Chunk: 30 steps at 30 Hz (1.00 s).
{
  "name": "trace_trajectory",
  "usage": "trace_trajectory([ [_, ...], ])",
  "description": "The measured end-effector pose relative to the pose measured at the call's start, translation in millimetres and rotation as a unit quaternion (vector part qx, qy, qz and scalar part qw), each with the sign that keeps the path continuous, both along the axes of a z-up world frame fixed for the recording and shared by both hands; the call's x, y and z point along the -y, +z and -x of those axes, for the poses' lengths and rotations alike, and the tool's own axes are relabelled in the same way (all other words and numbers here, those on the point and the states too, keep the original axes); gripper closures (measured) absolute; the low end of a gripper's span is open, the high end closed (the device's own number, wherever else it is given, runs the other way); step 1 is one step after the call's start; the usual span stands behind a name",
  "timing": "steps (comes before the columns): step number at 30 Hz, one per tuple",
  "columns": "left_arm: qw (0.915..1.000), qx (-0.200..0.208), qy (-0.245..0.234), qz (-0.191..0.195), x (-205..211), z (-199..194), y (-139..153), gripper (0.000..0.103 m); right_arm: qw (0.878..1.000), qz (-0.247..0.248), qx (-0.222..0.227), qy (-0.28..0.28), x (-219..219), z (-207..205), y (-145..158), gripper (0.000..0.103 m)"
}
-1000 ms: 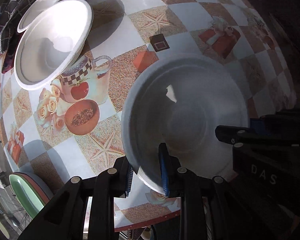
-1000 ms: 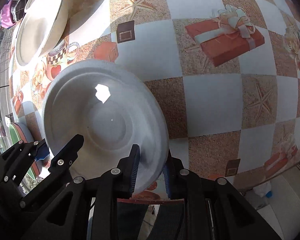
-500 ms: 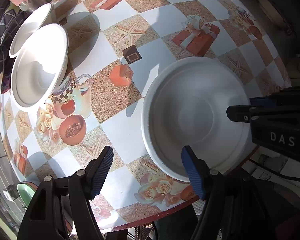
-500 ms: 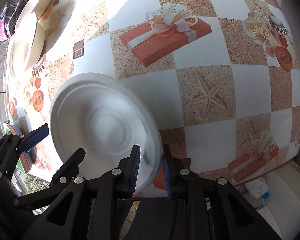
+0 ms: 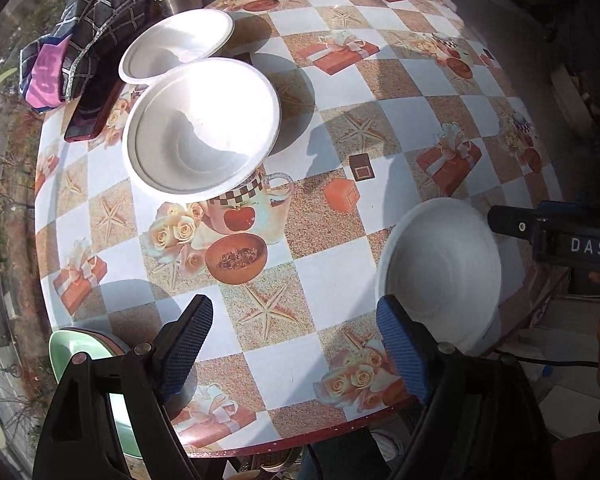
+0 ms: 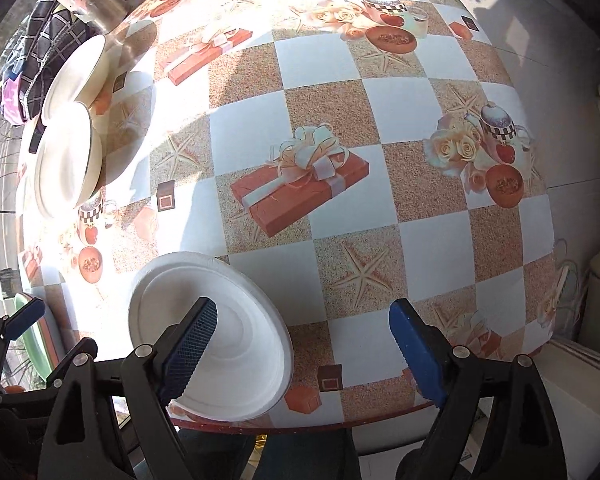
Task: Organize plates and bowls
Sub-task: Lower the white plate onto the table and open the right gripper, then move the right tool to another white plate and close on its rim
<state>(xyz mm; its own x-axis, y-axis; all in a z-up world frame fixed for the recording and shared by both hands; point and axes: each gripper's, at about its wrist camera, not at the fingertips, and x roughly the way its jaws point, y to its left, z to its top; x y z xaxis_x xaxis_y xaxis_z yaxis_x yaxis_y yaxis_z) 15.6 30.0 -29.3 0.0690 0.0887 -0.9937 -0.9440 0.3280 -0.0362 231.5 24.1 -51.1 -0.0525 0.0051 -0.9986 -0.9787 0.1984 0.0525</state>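
A white disposable plate (image 5: 440, 264) lies on the patterned table near its front edge; it also shows in the right wrist view (image 6: 220, 340). My left gripper (image 5: 296, 344) is open and empty, just left of that plate. My right gripper (image 6: 304, 348) is open and empty, its left finger over the plate. A white bowl (image 5: 204, 128) and a white plate (image 5: 176, 46) behind it sit at the table's far left; both show in the right wrist view, the bowl (image 6: 66, 164) and the plate (image 6: 74, 76).
A stack of green and brown plates (image 5: 80, 352) sits at the front left edge. A dark checked cloth (image 5: 80, 32) and a dark phone (image 5: 94, 108) lie at the far left. The table's front edge (image 6: 340, 420) is close below my grippers.
Both grippers let go of the white plate and opened. Both pulled back and up, so the plate now lies free on the table near the front edge.
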Motion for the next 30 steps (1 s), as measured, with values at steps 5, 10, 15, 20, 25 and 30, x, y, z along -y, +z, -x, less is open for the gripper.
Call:
trace_trajectory([
  [5,0.9998,0.004,0.010,-0.019,11,9,16,0.016,1.000,-0.019,0.005,0.017,-6,12,18,0.000],
  [10,0.9992,-0.016,0.004,-0.036,5,4,13,0.016,0.998,-0.038,0.022,0.049,-9,40,32,0.000],
  [15,0.9971,-0.044,-0.012,-0.060,6,0,24,0.016,0.998,-0.043,0.022,0.051,-9,56,37,0.000],
  [20,0.9969,-0.037,-0.016,-0.067,4,2,32,0.016,0.997,-0.044,0.025,0.052,-15,58,34,0.000],
  [25,0.9968,-0.037,-0.015,-0.069,2,5,34,0.016,0.997,-0.044,0.027,0.049,-15,64,34,0.000],
  [30,0.9967,-0.037,-0.014,-0.070,2,6,34,0.016,0.998,-0.043,0.026,0.050,-16,65,34,0.000],
])
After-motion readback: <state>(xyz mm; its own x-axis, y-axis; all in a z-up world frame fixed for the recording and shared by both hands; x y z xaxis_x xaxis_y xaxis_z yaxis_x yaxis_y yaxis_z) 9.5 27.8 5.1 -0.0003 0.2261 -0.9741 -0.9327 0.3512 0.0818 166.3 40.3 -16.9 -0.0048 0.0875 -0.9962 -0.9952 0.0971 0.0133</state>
